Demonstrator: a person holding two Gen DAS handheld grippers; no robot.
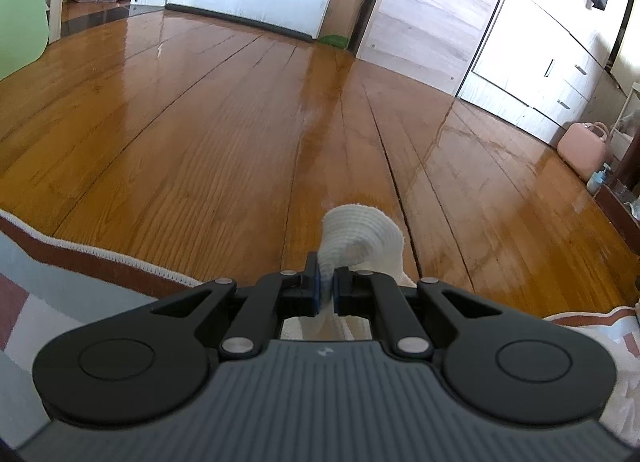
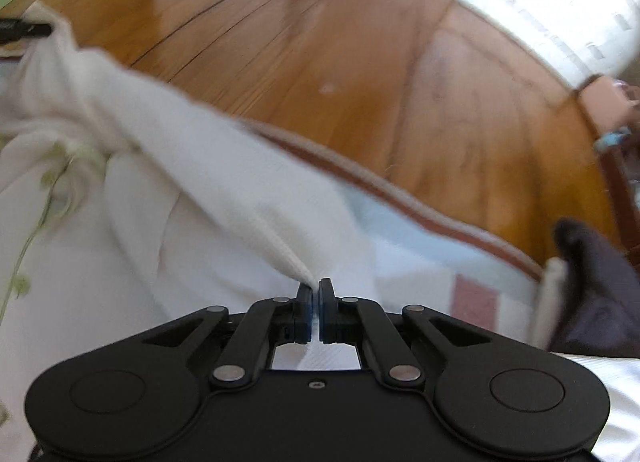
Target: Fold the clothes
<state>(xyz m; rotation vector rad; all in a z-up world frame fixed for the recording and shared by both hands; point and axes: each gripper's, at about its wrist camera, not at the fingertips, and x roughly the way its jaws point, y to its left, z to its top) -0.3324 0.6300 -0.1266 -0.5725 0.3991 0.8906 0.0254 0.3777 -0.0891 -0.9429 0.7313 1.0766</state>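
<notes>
Nearest the right wrist camera, the right gripper [image 2: 315,286] was pinched on a ribbed edge of the white garment [image 2: 224,190], its pads nearly meeting with only a thin fold of cloth between them. From there the fabric ran up and leftward in a taut ridge, with a looser panel bearing a faint green sprig pattern sagging beneath it. The left gripper [image 1: 329,280] was likewise clenched on a ribbed white cuff or hem [image 1: 362,236], which curled up above its pads.

Both tools pointed forward and slightly downward, held low over the patterned rug [image 2: 420,258], whose brown border met the wooden floor [image 1: 240,134] beyond. The right view was smeared, which suggested that hand was moving.

Judged from this, the step was carrying a held edge to lay a fold. Doing it well would call for keeping both pinches firm, holding the span between them even so the cloth does not twist, and lowering the edge flat rather than dropping it. A dark garment [image 2: 596,286] lay at the rug's right edge, apart from the white one.
</notes>
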